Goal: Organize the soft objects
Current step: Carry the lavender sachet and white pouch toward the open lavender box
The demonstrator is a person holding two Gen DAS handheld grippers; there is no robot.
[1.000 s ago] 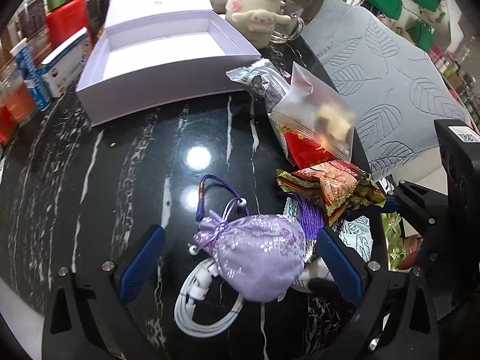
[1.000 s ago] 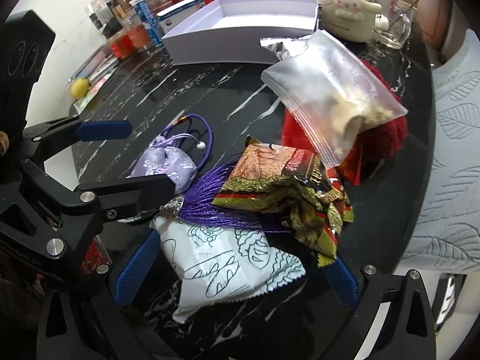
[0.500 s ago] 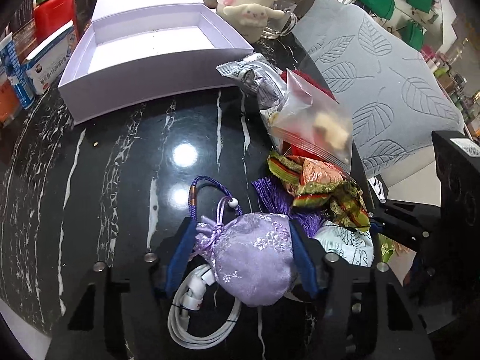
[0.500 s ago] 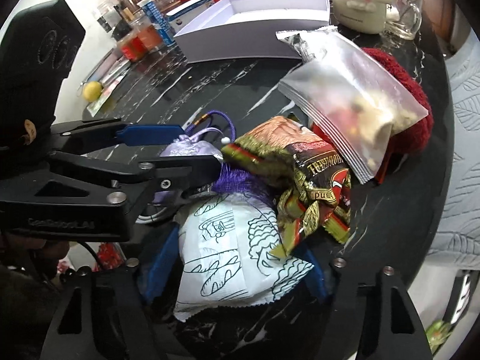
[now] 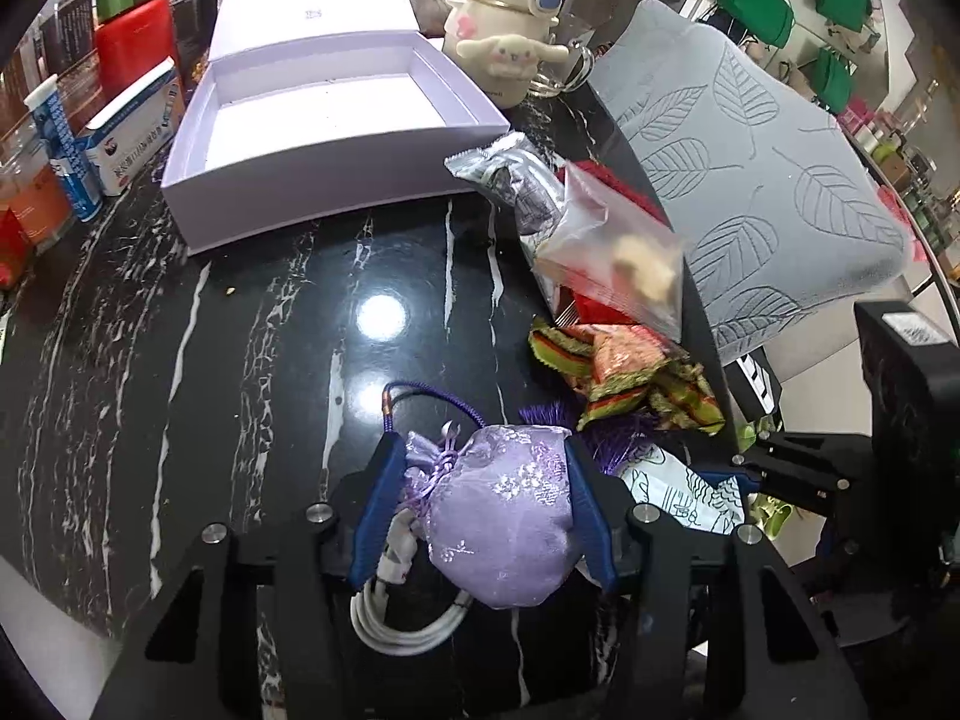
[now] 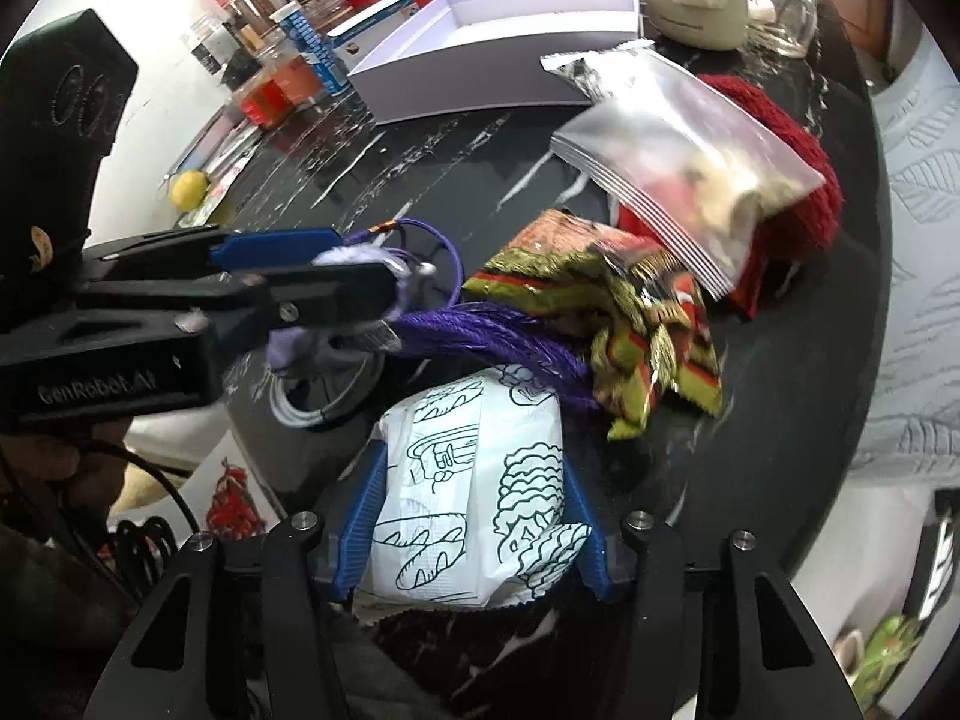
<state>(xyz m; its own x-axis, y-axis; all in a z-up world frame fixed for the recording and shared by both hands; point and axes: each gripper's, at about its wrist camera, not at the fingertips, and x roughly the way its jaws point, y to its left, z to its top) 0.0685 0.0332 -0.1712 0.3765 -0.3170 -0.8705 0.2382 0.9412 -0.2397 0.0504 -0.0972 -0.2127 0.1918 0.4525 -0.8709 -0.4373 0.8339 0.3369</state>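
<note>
My left gripper [image 5: 483,450] is shut on a lilac embroidered pouch [image 5: 501,516] with a purple cord and tassel, low over the black marble table. It also shows in the right wrist view [image 6: 348,273]. My right gripper [image 6: 474,462] is shut on a white packet with line drawings [image 6: 474,498], also visible in the left wrist view [image 5: 684,495]. An open lilac box [image 5: 324,138] stands at the back of the table [image 5: 240,360].
A green-red snack packet [image 6: 606,306], a clear zip bag [image 6: 684,150] over a red knit item [image 6: 798,150] and a silver packet [image 5: 516,180] lie at the right. A white cable [image 5: 408,618] lies under the pouch. Jars and boxes [image 5: 78,144] line the left; a plush mug [image 5: 510,54] stands behind.
Both grippers went from open to shut: the left closed on the lilac pouch, the right closed on the white drawn packet.
</note>
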